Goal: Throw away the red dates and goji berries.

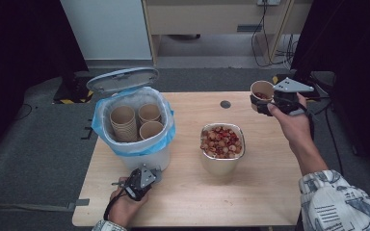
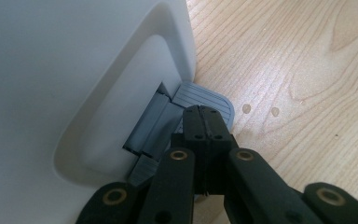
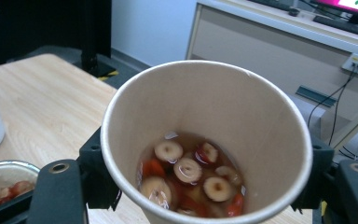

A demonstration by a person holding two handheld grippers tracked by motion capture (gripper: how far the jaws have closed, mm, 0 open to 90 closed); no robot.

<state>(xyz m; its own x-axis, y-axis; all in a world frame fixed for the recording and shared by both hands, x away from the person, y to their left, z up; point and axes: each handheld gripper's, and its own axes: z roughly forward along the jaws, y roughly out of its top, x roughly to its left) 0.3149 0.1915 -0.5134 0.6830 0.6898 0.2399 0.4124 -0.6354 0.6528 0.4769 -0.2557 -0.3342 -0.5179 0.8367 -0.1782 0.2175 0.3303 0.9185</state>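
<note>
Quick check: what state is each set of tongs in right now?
Left tongs: shut, empty, tips pressing the grey pedal of the white bin.
Right tongs: shut on a paper cup with sliced red fruit in liquid.

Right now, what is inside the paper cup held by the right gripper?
The paper cup holds sliced red fruit pieces in a little liquid. Whatever lies beneath those slices is covered.

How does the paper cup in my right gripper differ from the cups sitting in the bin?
The held cup is clamped in the right gripper above the table's far right; the binned cups stand inside the bag-lined bin. The held cup contains liquid with sliced red fruit; the binned cups look empty. The held cup is single; some binned cups are nested in a stack. All look like the same tan paper cups, upright.
</note>
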